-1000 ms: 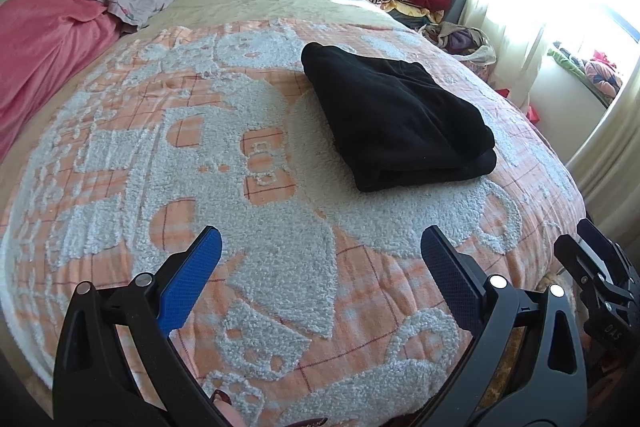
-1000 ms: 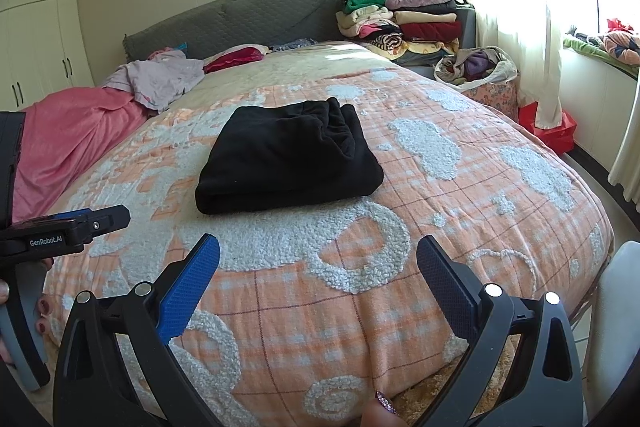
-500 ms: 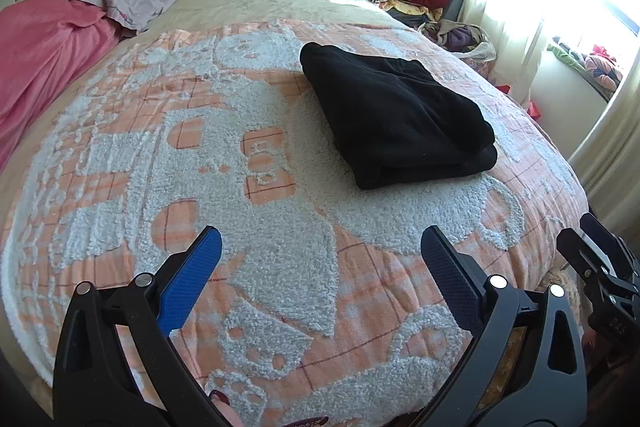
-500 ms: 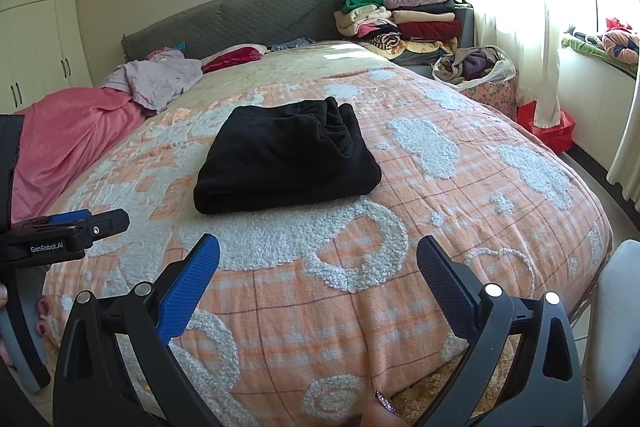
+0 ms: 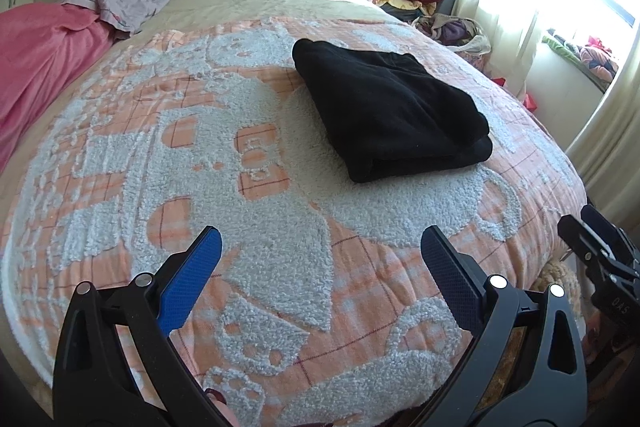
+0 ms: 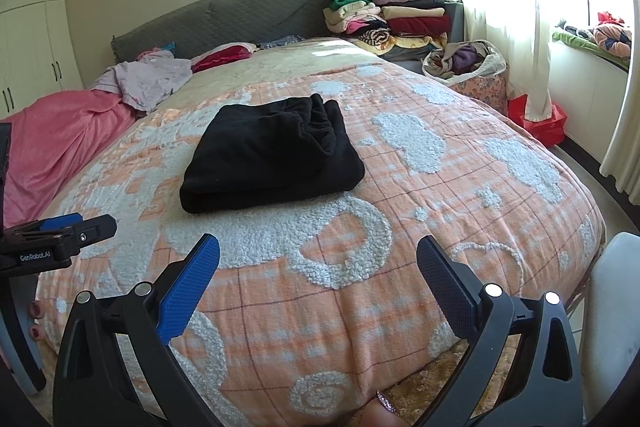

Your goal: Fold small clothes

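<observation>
Unmoved on orange-and-white fleecy bedspread (image 5: 256, 187): folded black garment (image 5: 388, 107); left claw (image 5: 320, 259), right claw (image 6: 318, 259) still wide, empty.

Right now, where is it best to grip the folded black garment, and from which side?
Probably the thick rolled fold edge of the black garment, the side nearest both grippers. Come in low over the blanket, one jaw under, so all layers lift together.
</observation>
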A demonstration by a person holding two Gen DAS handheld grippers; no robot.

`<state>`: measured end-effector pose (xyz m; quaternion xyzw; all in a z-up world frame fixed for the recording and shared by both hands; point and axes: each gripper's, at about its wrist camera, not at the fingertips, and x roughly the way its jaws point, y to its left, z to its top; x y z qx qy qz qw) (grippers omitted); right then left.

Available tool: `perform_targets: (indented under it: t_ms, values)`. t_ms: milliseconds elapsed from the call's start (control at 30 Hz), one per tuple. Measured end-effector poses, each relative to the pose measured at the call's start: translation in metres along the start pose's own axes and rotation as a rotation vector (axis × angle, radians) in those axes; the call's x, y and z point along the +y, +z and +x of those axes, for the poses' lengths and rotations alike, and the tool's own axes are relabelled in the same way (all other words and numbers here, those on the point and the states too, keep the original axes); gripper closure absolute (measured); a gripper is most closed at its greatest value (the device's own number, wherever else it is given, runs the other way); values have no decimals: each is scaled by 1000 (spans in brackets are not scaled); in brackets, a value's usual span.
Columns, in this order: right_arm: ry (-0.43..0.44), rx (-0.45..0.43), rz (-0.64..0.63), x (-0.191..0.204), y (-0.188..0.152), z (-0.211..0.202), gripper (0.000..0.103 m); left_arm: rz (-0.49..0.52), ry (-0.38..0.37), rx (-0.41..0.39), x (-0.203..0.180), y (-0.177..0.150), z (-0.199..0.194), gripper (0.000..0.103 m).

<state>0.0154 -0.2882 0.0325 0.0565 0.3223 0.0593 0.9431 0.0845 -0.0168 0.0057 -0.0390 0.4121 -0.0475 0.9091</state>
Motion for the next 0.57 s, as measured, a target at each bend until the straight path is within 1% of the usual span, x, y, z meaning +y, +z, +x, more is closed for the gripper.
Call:
perform_targets:
  t_ms: [67,167,267,300,367,400,433,467,500,533,567]
  values:
    - [-23,1,15,-8,-1,0,5,-10,1,9,4,-2,2,10]
    - [-96,5,66,-31,0,-2,5,-58,15,13,20,-7,2,10]
    - [-214,12,145,-74,-1,-6,5,-133,49,10,53,-9,0,10]
    - [-268,21,187,-98,-2,-7,5,-169,77,18,73,-8,0,10]
    - [-363,34,259,-141,-5,-10,5,-231,144,34,108,-6,3,10]
    - [-408,46,287,-161,-7,-10,5,-263,188,51,134,-5,6,10]
    - [-474,61,333,-192,-10,-10,5,-282,231,61,153,-3,8,10]
    - [-537,76,373,-221,-14,-10,5,-305,299,69,178,-1,9,10]
    - [-622,110,425,-258,-20,-9,5,-333,382,68,209,2,9,10]
    - [-691,130,461,-285,-24,-10,5,-366,453,70,240,5,8,9]
    - [-691,130,461,-285,-24,-10,5,-393,489,76,259,6,8,10]
